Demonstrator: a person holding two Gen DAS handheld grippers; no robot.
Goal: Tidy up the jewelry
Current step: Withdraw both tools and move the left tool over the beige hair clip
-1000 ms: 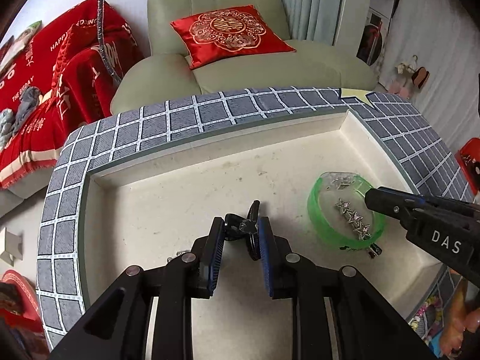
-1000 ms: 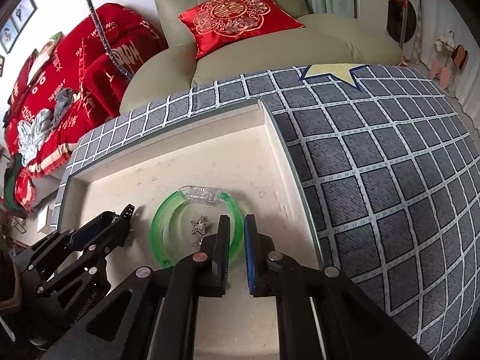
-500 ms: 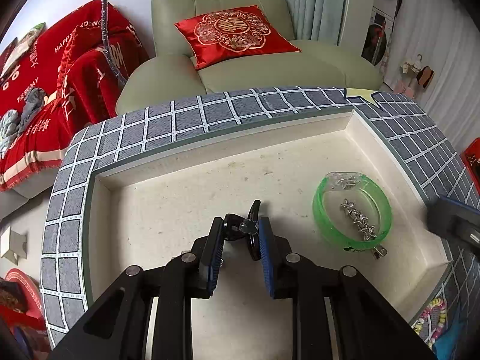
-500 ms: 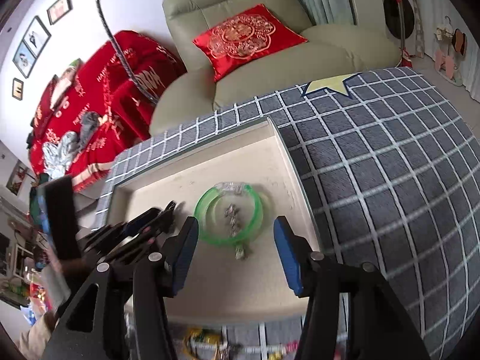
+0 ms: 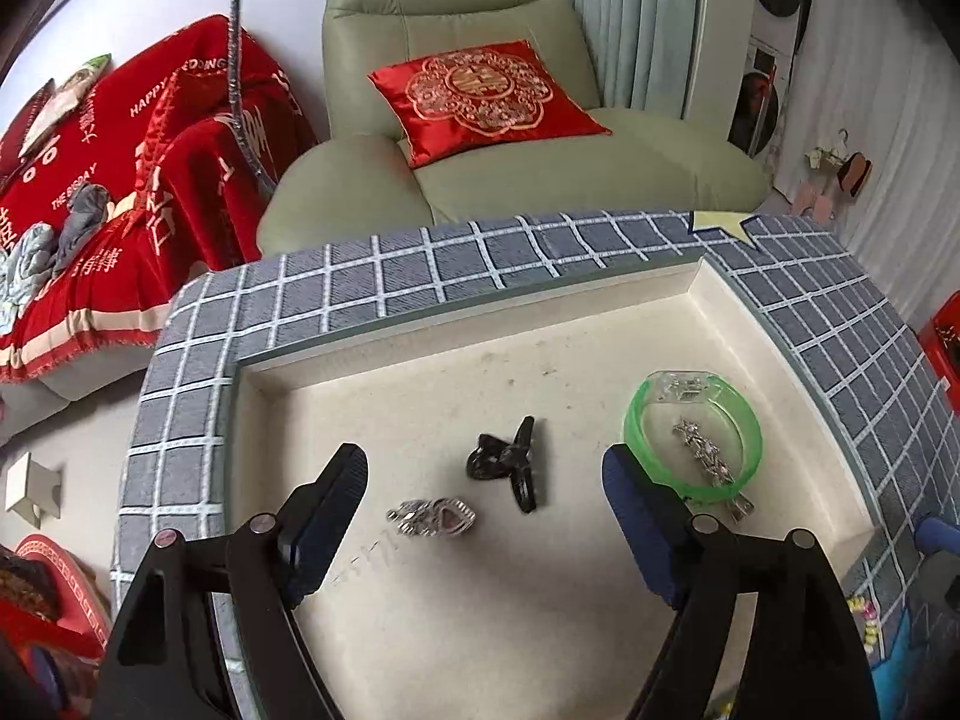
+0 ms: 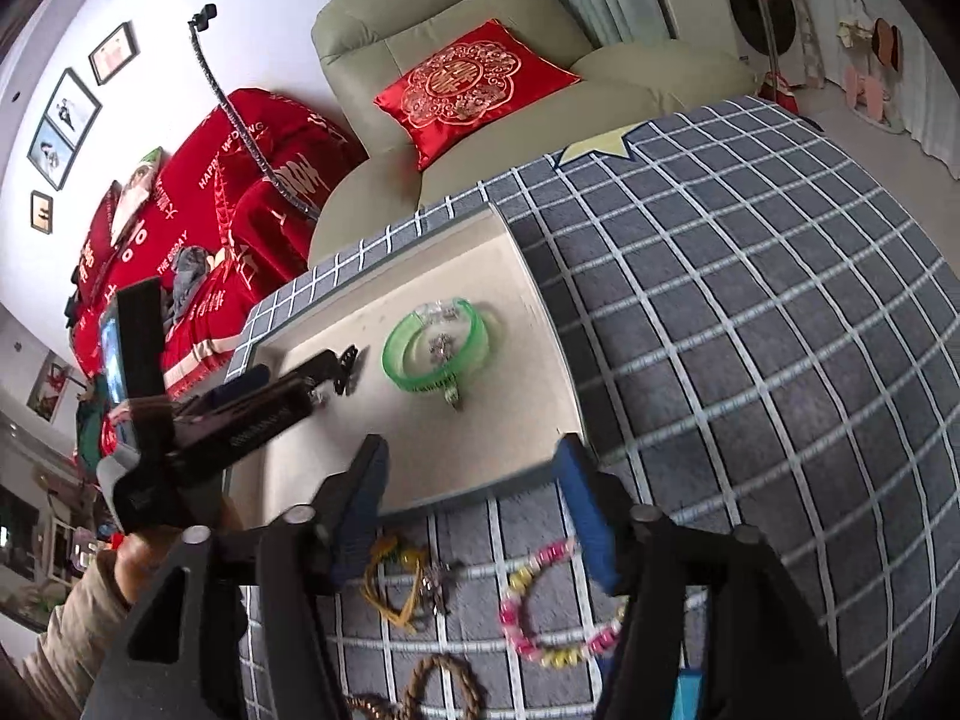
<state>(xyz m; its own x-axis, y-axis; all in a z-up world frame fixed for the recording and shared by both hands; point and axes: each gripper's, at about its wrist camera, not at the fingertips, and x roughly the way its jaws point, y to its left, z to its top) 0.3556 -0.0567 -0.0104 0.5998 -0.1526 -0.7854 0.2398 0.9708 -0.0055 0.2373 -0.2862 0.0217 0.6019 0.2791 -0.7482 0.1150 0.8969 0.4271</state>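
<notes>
Glossy black clip (image 5: 507,463) dropped from just-opened left tool (image 5: 485,516) onto tray (image 5: 540,600).

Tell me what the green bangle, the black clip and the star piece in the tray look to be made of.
Green bangle: translucent glossy plastic or resin, since light passes through it.
Black clip: shiny black plastic, with glints along its edges.
Star piece: silvery metal, seemingly set with rhinestones; it sparkles, but detail is too fine to confirm.

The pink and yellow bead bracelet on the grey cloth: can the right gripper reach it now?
Probably yes. The right gripper is open and empty, and the pink and yellow bead bracelet lies uncovered on the checked cloth just below its fingers.
</notes>
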